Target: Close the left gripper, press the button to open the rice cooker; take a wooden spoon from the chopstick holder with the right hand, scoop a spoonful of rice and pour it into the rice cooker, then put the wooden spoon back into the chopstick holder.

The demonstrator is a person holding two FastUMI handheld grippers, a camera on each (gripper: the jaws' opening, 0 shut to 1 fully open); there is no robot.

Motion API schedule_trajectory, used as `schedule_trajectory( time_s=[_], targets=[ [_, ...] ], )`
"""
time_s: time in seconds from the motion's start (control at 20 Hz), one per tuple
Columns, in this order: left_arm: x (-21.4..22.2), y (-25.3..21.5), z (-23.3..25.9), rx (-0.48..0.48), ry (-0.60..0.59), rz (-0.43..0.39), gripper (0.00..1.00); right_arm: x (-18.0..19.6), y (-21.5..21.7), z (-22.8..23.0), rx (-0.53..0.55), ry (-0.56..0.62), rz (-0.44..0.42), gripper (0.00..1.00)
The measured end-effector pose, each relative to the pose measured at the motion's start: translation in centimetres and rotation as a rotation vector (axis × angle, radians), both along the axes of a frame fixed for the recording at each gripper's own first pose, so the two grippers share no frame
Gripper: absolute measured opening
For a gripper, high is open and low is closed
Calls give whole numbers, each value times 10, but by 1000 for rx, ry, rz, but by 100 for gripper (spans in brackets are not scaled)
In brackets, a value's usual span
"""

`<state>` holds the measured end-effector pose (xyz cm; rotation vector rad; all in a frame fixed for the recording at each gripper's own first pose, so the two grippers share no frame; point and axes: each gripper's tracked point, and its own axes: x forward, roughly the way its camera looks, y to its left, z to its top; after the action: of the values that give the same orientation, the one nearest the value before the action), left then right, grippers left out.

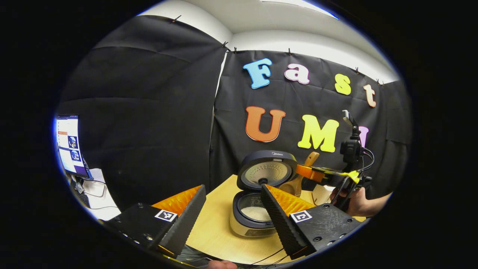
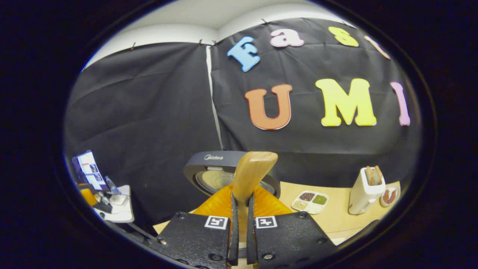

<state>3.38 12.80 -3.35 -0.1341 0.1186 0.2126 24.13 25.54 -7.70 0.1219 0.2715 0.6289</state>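
Cooker (image 1: 261,186) lid up, reads "Midea" | right claw (image 2: 241,224) clamps spoon (image 2: 252,172) | left claw (image 1: 233,213) apart, seemingly empty

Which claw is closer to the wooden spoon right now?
Right. The right claw is shut on the wooden spoon; the left claw hangs open, apart from it, in front of the rice cooker.

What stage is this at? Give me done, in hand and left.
Done: the rice cooker lid stands open, with rice in the pot. In hand: the right gripper is clamped on the wooden spoon, held up near the lid; the left gripper hangs open. Whether a scoop has been poured is unclear. Left: returning the spoon to the holder.
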Motion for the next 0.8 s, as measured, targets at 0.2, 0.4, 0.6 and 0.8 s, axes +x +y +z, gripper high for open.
schedule_trajectory(
  time_s=[0.2, 0.4, 0.6, 0.8],
  targets=[
    [11, -24, 3, 14, -5, -51, 95, 0, -59, 6, 126, 129, -76, 14],
    [31, -52, 4, 24, -8, -110, 95, 11, -142, 8, 182, 174, -211, 14],
    [59, -75, -3, 36, -8, -144, 94, 12, -240, 5, 188, 170, -370, 13],
    [82, -99, -6, 32, -3, -187, 95, 9, -334, -6, 205, 188, -530, 14]
  ],
)
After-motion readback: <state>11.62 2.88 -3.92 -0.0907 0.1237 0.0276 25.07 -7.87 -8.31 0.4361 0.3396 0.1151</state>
